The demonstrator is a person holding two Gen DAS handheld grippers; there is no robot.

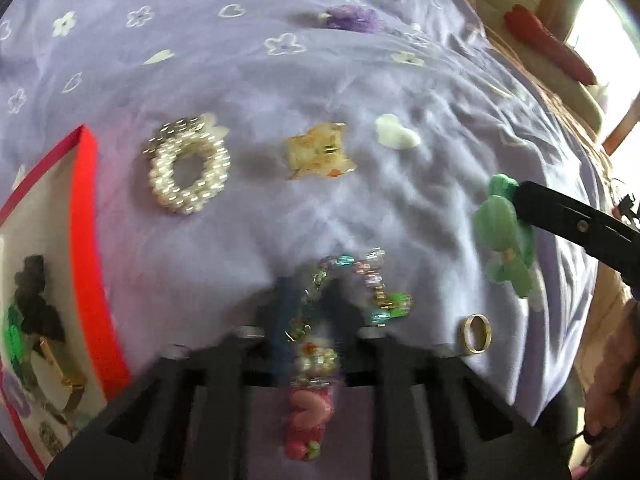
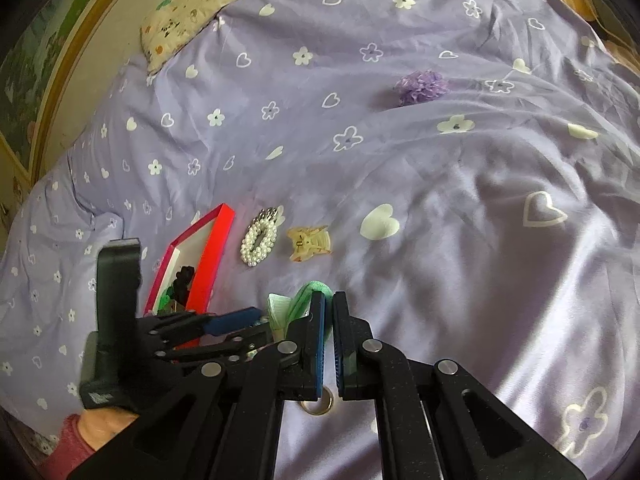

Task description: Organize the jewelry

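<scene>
My left gripper [image 1: 310,304] is shut on a multicoloured beaded bracelet [image 1: 360,280] with a pink charm [image 1: 308,412], just above the purple sheet; this view is blurred. The right gripper [image 2: 328,304] is shut on a green flower hair clip [image 2: 298,306] [image 1: 502,236], beside the left gripper [image 2: 244,324]. A red box [image 2: 210,258] [image 1: 90,240] at the left holds black, green and gold pieces. On the sheet lie a pearl hair tie [image 1: 188,168] [image 2: 259,242], a yellow claw clip [image 1: 320,152] [image 2: 310,243], a gold ring [image 1: 476,334] [image 2: 318,402] and a purple fluffy clip [image 2: 420,86] [image 1: 352,18].
Everything lies on a wrinkled purple bed sheet [image 2: 440,200] printed with hearts and flowers. A patterned pillow [image 2: 192,4] sits at the far left by the wall. A person's hand in a pink sleeve [image 2: 80,440] holds the left gripper's handle.
</scene>
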